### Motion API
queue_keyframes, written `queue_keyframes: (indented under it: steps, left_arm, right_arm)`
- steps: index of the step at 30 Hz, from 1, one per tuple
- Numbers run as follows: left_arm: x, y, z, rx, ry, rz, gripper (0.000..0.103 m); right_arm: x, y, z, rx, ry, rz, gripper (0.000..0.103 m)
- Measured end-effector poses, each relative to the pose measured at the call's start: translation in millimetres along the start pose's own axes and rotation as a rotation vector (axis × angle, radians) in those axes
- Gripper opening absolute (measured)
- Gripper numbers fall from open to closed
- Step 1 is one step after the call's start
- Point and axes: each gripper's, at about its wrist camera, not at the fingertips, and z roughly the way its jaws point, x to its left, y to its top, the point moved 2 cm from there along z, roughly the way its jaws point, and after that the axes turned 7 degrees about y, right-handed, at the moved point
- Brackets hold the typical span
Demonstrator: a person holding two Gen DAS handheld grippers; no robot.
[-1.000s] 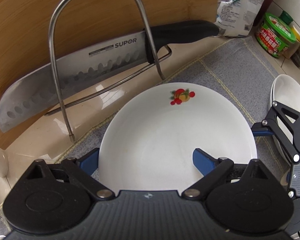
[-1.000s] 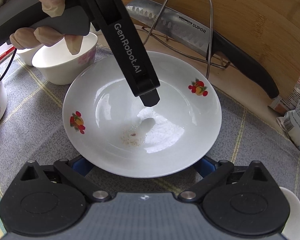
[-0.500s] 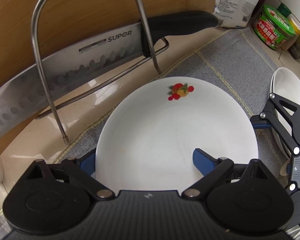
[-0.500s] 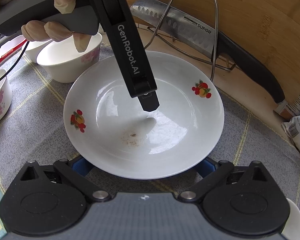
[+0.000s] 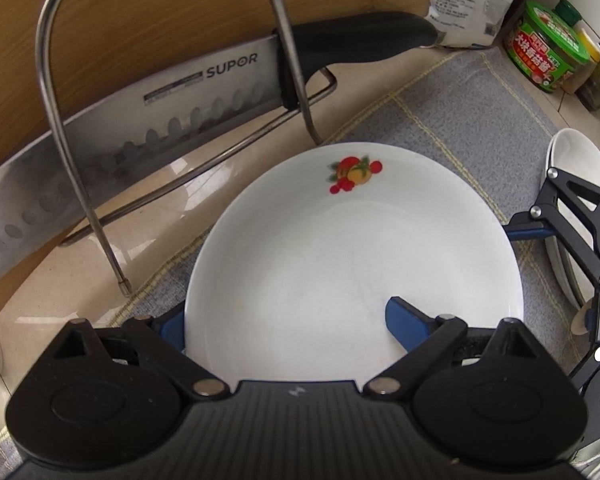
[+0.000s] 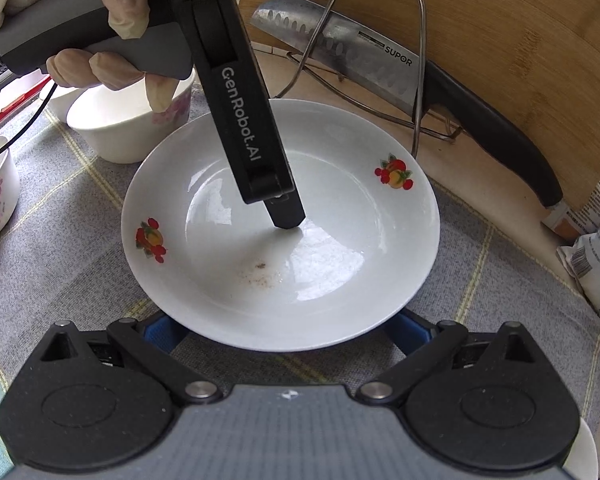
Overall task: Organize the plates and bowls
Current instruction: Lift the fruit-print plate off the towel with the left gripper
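Your left wrist camera looks steeply down, close over the plate [image 5: 352, 248]. Your right one faces it from the opposite rim. Both share the knife [image 5: 148, 120] at 12 o'clock.

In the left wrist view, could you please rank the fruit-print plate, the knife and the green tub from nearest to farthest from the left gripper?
1. Fruit-print plate, straddled by the left gripper.
2. Knife, behind-left, in the wire rack.
3. Green tub, far right corner.

The left gripper [image 5: 284, 320] points steeply down over the white plate [image 6: 340, 200], jaws spread wide, one finger inside the plate, the other outside its rim. A gloved hand [image 6: 96, 28] grips its handle. The right gripper [image 6: 280, 328] straddles the plate's near edge, jaws wide.
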Motion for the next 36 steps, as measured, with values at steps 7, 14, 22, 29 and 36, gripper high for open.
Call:
queue_keyframes:
  steps: [7, 14, 22, 29, 36]
  left_arm:
    - [0, 1, 0, -0.011, -0.006, 0.009, 0.096]
    - [5, 1, -1, -0.02, -0.028, 0.005, 0.096]
    - [10, 0, -3, -0.028, -0.045, -0.009, 0.096]
    - [9, -1, -3, -0.025, -0.026, -0.011, 0.096]
    - [12, -6, -10, -0.038, -0.02, -0.028, 0.096]
  right_arm:
    - [-1, -2, -4, -0.01, 0.004, -0.033, 0.103]
    - [3, 2, 0, -0.01, 0.023, -0.087, 0.103]
    - [2, 5, 4, -0.011, 0.043, -0.079, 0.103]
    - [5, 2, 0, -0.031, 0.027, -0.085, 0.103]
    - [10, 6, -3, -0.044, 0.032, -0.087, 0.103]
